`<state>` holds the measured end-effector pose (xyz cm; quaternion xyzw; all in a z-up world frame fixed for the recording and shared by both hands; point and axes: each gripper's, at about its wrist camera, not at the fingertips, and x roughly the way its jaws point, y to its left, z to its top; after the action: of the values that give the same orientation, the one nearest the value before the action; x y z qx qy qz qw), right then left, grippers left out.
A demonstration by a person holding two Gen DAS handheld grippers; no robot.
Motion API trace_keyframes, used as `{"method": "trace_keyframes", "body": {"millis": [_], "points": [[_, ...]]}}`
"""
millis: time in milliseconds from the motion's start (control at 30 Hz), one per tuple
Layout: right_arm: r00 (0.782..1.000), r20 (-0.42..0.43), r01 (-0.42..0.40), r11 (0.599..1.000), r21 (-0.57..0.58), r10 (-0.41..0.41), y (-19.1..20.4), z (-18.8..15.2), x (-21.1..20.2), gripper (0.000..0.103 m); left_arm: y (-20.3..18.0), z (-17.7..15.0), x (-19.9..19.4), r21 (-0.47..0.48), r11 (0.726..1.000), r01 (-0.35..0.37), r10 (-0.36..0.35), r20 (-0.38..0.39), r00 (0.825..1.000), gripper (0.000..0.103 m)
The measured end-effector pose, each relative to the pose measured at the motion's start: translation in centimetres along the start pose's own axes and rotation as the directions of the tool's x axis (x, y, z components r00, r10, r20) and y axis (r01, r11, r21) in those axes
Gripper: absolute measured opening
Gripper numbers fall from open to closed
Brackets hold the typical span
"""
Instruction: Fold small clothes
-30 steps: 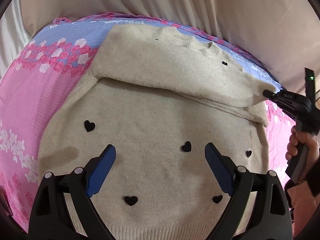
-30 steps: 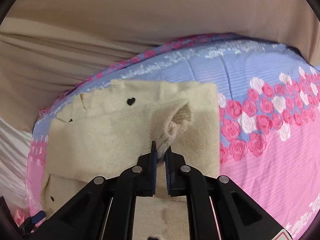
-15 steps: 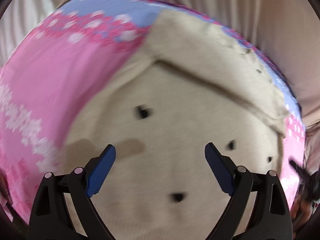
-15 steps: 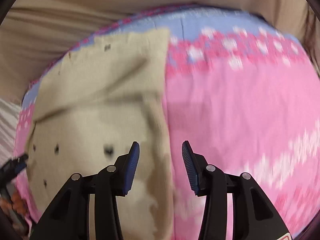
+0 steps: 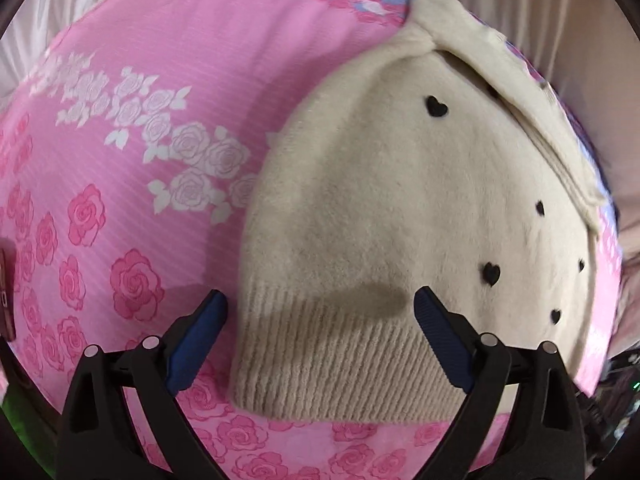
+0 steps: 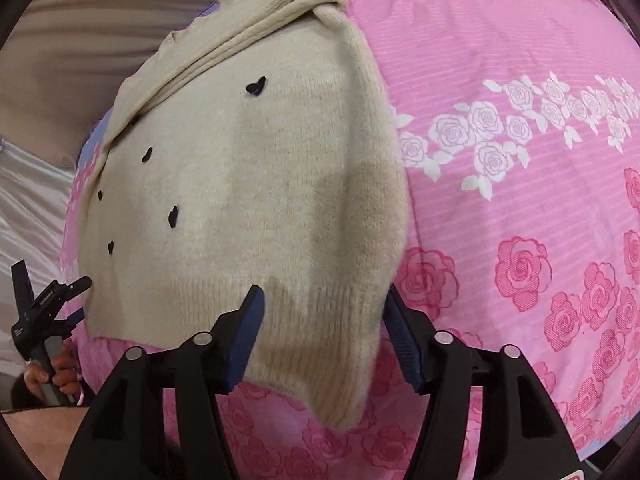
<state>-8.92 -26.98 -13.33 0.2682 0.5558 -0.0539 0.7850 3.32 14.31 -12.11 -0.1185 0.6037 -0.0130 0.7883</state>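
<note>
A cream knit sweater [image 5: 380, 208] with small black hearts lies flat on a pink floral bed cover [image 5: 140, 80]. A sleeve [image 5: 500, 80] is folded across its top. My left gripper [image 5: 320, 300] is open and straddles the ribbed hem's left corner without pressing it. In the right wrist view the sweater [image 6: 248, 184] shows its right side, and the folded sleeve [image 6: 240, 40] lies at the top. My right gripper [image 6: 323, 292] hangs over the hem's right corner. Its jaws are opening, with the corner loose between them. A hand holds the left gripper [image 6: 82, 298] at the far left.
Beige draped fabric [image 6: 80, 40] hangs behind the bed, with white sheet [image 6: 28, 208] beside it. A dark red object [image 5: 6, 292] sits at the left edge. Bare pink cover [image 6: 520, 200] spreads to the sweater's right, and more of it [image 5: 120, 160] to the left.
My right gripper let go of the sleeve cuff and opened. Both grippers moved from the sweater's upper part down to its hem corners, the left one staying open.
</note>
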Motion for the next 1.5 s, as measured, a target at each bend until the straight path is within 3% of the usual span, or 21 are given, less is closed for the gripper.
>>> {"method": "trace_keyframes", "body": {"millis": [33, 67, 100, 133, 167, 333, 433, 533, 633, 700, 767, 800, 833, 867, 900, 1000, 1067, 1167, 1233, 1333, 1500], "points": [[1.0, 0.014, 0.007, 1.0, -0.003, -0.007, 0.1, 0.0, 0.0, 0.057, -0.5, -0.2, -0.1, 0.023, 1.0, 0.005, -0.006, 0.012, 1.0, 0.081], [1.0, 0.019, 0.012, 1.0, -0.002, -0.012, 0.2, 0.2, 0.1, 0.03, -1.1, -0.3, -0.3, 0.045, 0.999, 0.006, -0.007, 0.019, 1.0, 0.072], [1.0, 0.011, -0.003, 1.0, 0.006, 0.003, 0.3, 0.5, 0.3, 0.01, -1.4, -0.2, -0.5, 0.062, 0.998, 0.022, -0.023, 0.016, 1.0, 0.048], [0.999, -0.001, -0.037, 0.998, 0.041, 0.037, 0.1, 0.8, 0.4, 0.009, -1.7, -0.1, -0.5, 0.066, 0.997, 0.045, -0.045, -0.007, 0.999, 0.023], [0.997, 0.013, -0.071, 0.996, 0.061, 0.07, 0.0, 1.2, 0.0, 0.008, -1.8, 0.1, -0.6, 0.061, 0.996, 0.062, -0.061, -0.024, 0.998, 0.016], [0.993, 0.087, -0.076, 0.997, -0.005, 0.076, 0.2, 2.4, -5.2, 0.007, -0.6, 0.5, -3.7, 0.008, 0.987, 0.161, -0.16, -0.032, 0.987, 0.015], [0.994, 0.103, -0.02, 0.999, -0.049, 0.025, -1.2, 2.1, -8.7, 0.006, -0.1, -0.9, -6.0, 0.014, 0.973, 0.231, -0.229, -0.056, 0.972, 0.014], [0.996, 0.074, 0.051, 0.995, -0.087, -0.044, -2.5, 0.4, -9.5, 0.006, -0.4, -2.8, -6.6, 0.057, 0.971, 0.231, -0.225, -0.1, 0.969, 0.014], [0.997, -0.008, 0.076, 0.991, -0.108, -0.078, -4.4, -2.0, -6.5, 0.006, -1.0, -6.0, -4.1, 0.103, 0.98, 0.173, -0.153, -0.179, 0.972, 0.016], [0.995, -0.06, 0.071, 0.994, -0.08, -0.076, -5.4, -3.4, -4.2, 0.009, -0.7, -7.2, -3.0, 0.084, 0.983, 0.162, -0.144, -0.191, 0.971, 0.02], [0.992, -0.075, 0.097, 0.995, -0.03, -0.099, -5.8, -3.8, -3.4, 0.025, 0.0, -7.5, -3.0, 0.035, 0.987, 0.154, -0.146, -0.172, 0.974, 0.03], [0.994, -0.06, 0.094, 0.995, -0.015, -0.095, -5.8, -3.9, -3.6, 0.032, 0.5, -7.4, -3.3, 0.014, 0.99, 0.138, -0.134, -0.156, 0.979, 0.045], [0.995, -0.041, 0.088, 0.996, -0.007, -0.088, -5.8, -4.0, -3.9, 0.051, 0.7, -7.2, -3.5, -0.005, 0.994, 0.112, -0.112, -0.133, 0.985, 0.06], [0.996, -0.027, 0.085, 0.996, -0.004, -0.085, -5.8, -4.2, -4.1, 0.058, 1.3, -7.2, -3.9, -0.03, 0.995, 0.092, -0.095, -0.104, 0.99, 0.066], [0.996, -0.025, 0.081, 0.997, -0.002, -0.081, -5.7, -4.3, -4.2, 0.058, 1.6, -7.1, -3.9, -0.048, 0.996, 0.079, -0.084, -0.094, 0.992, 0.071], [0.999, -0.046, 0.027, 0.999, 0.022, -0.026, -6.3, -4.9, -3.9, 0.058, 2.3, -7.1, -3.0, -0.11, 0.989, 0.101, -0.113, -0.116, 0.987, 0.072], [0.998, -0.058, -0.002, 0.999, 0.034, 0.004, -6.0, -5.2, -3.4, 0.053, 2.2, -7.2, -2.9, -0.097, 0.99, 0.101, -0.111, -0.105, 0.988, 0.075], [0.998, -0.061, 0.022, 1.0, 0.02, -0.02, -5.4, -5.6, -3.0, 0.037, 1.8, -7.1, -2.8, -0.077, 0.988, 0.13, -0.139, -0.114, 0.984, 0.065], [0.997, -0.075, -0.005, 0.999, 0.034, 0.007, -5.5, -5.8, -2.7, 0.009, 1.3, -7.1, -2.4, -0.08, 0.984, 0.161, -0.171, -0.133, 0.976, 0.037], [0.998, -0.05, -0.028, 0.999, 0.029, 0.029, -5.9, -5.8, -3.3, 0.009, 1.5, -7.2, -2.2, -0.106, 0.977, 0.186, -0.202, -0.169, 0.965, 0.012], [0.998, -0.032, -0.048, 0.999, -0.023, 0.048, -6.0, -5.6, -5.0, 0.008, 2.8, -7.7, -3.5, -0.148, 0.961, 0.233, -0.256, -0.168, 0.952, 0.008]]}}
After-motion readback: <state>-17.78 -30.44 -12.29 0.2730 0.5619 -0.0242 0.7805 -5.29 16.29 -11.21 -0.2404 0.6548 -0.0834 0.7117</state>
